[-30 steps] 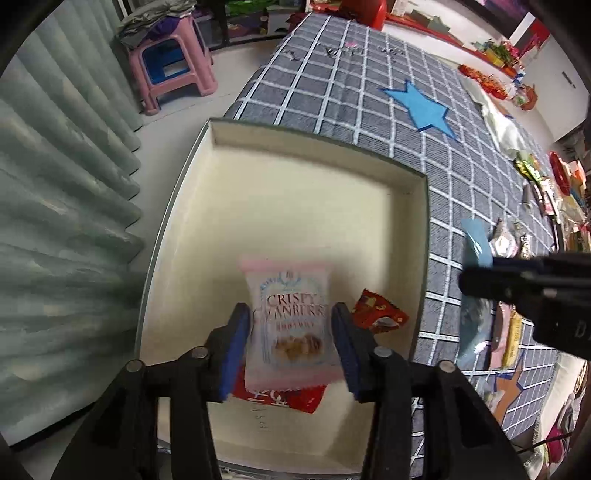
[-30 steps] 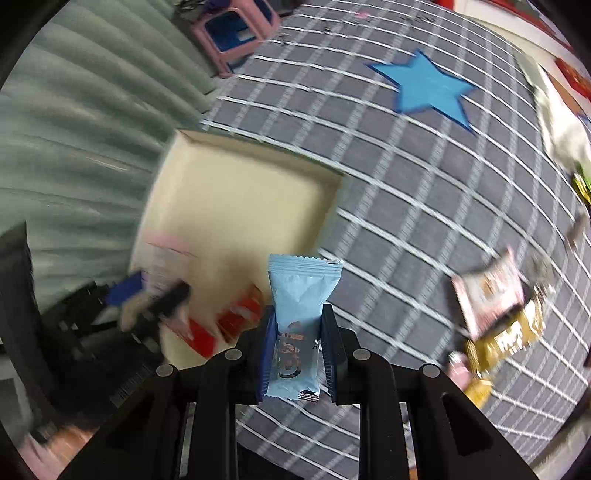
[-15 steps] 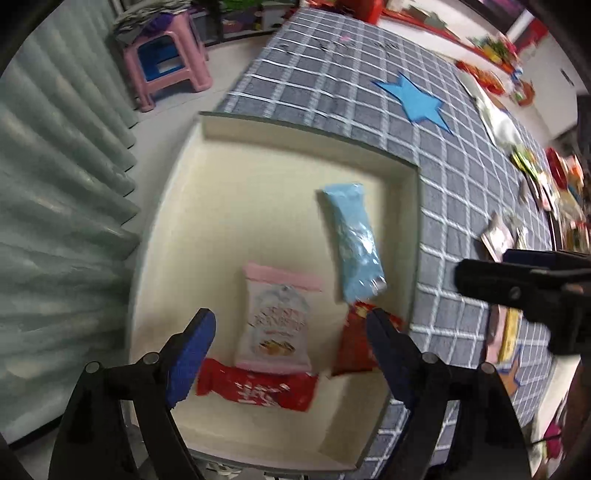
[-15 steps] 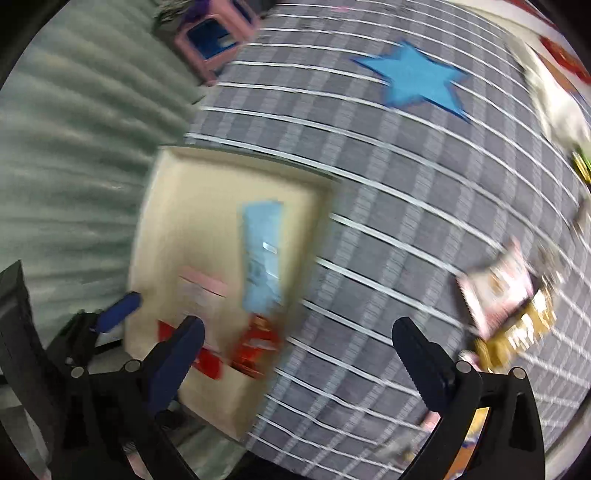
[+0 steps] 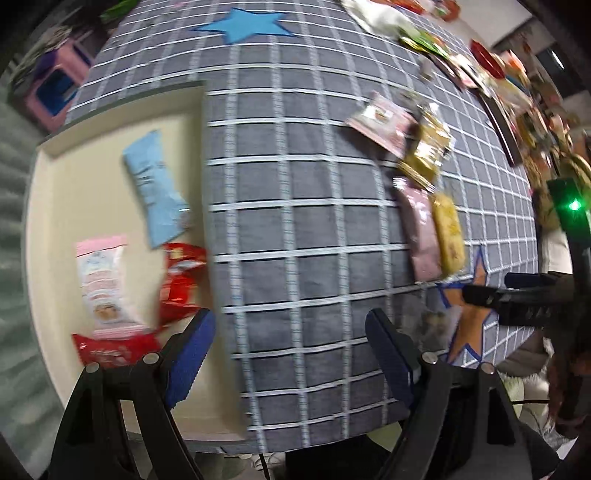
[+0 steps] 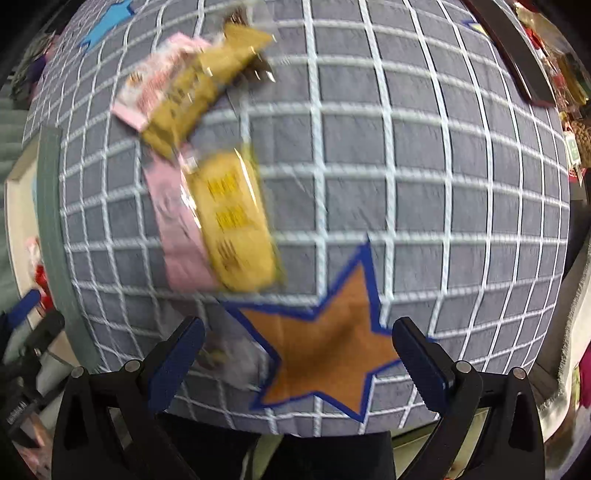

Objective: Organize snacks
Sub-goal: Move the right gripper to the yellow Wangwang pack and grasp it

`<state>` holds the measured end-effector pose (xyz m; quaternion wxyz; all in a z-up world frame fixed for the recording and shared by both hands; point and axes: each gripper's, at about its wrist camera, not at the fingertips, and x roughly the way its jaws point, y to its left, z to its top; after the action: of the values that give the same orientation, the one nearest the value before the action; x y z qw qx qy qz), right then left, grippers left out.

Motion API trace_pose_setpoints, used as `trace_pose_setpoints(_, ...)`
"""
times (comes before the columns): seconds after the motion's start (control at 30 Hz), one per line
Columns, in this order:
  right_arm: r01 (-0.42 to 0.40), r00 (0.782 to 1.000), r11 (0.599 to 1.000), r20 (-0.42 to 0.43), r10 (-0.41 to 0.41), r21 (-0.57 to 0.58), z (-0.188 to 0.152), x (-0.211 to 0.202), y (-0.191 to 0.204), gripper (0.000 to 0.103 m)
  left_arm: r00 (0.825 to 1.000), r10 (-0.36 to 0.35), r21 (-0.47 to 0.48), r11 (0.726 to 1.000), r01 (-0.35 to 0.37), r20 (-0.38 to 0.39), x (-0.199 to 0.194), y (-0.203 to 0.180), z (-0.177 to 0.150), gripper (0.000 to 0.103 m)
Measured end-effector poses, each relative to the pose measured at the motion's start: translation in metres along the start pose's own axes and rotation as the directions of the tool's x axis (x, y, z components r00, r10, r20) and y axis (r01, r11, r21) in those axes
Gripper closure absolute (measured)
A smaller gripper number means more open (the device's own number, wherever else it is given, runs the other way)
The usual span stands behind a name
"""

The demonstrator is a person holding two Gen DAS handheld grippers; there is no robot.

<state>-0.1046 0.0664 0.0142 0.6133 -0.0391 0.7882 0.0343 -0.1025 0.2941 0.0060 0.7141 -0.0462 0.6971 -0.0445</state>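
A cream box (image 5: 74, 177) at the table's left edge holds a light blue packet (image 5: 155, 188), a pink-and-white cranberry packet (image 5: 101, 280) and two red packets (image 5: 183, 280). My left gripper (image 5: 291, 354) is open and empty over the grey checked cloth just right of the box. My right gripper (image 6: 297, 362) stands wide open and empty above an orange star patch (image 6: 325, 354). Just beyond it lie a yellow packet (image 6: 236, 225), a pink bar (image 6: 181, 236), a gold packet (image 6: 199, 96) and a pink-and-white packet (image 6: 155, 81). A clear packet (image 6: 214, 354) lies by its left finger.
The box's grey rim (image 6: 51, 221) runs along the left of the right wrist view. More snacks and a dark red tray (image 5: 498, 114) crowd the far right of the table. A blue star patch (image 5: 243, 24) lies at the back, and a pink stool (image 5: 55, 85) stands on the floor.
Both grippers opened and dropped their packets, cranberry and light blue, into the box. Both then swung right, away from the box, over the cloth towards the loose snacks.
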Motion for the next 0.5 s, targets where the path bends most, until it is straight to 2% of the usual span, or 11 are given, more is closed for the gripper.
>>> trace_pose_setpoints(0.07,0.044,0.999,0.999,0.03,-0.044,-0.026,-0.007,0.002,0.001,0.001,1.0,0.002,0.015,1.0,-0.002,-0.006,0.002,-0.008,0.003,0.017)
trace_pose_setpoints(0.13,0.057,0.997,0.998,0.058,-0.055,-0.029,-0.007,0.003,0.002,0.001,1.0,0.013,0.022,1.0,-0.013,-0.015,0.004,-0.012,0.007,0.017)
trace_pose_setpoints(0.27,0.06,0.993,0.998,0.098,-0.063,0.032,0.016,-0.001,-0.004,0.001,0.999,0.036,0.012,0.999,-0.036,-0.02,0.003,-0.013,0.009,0.017)
trace_pose_setpoints(0.3,0.039,0.994,0.999,0.103,-0.043,0.037,0.022,0.0,-0.003,0.001,0.999,0.044,0.006,0.999,-0.044,-0.021,0.002,-0.012,0.009,0.017)
trace_pose_setpoints(0.37,0.005,0.995,1.0,0.103,-0.006,0.011,0.03,0.003,0.005,0.001,0.998,0.053,-0.006,0.999,-0.053,-0.025,0.0,-0.007,0.006,0.017)
trace_pose_setpoints(0.5,0.051,0.994,0.998,0.103,-0.046,-0.049,0.037,0.012,0.015,0.001,0.997,0.071,-0.026,0.997,-0.072,-0.042,0.002,-0.003,0.001,0.017)
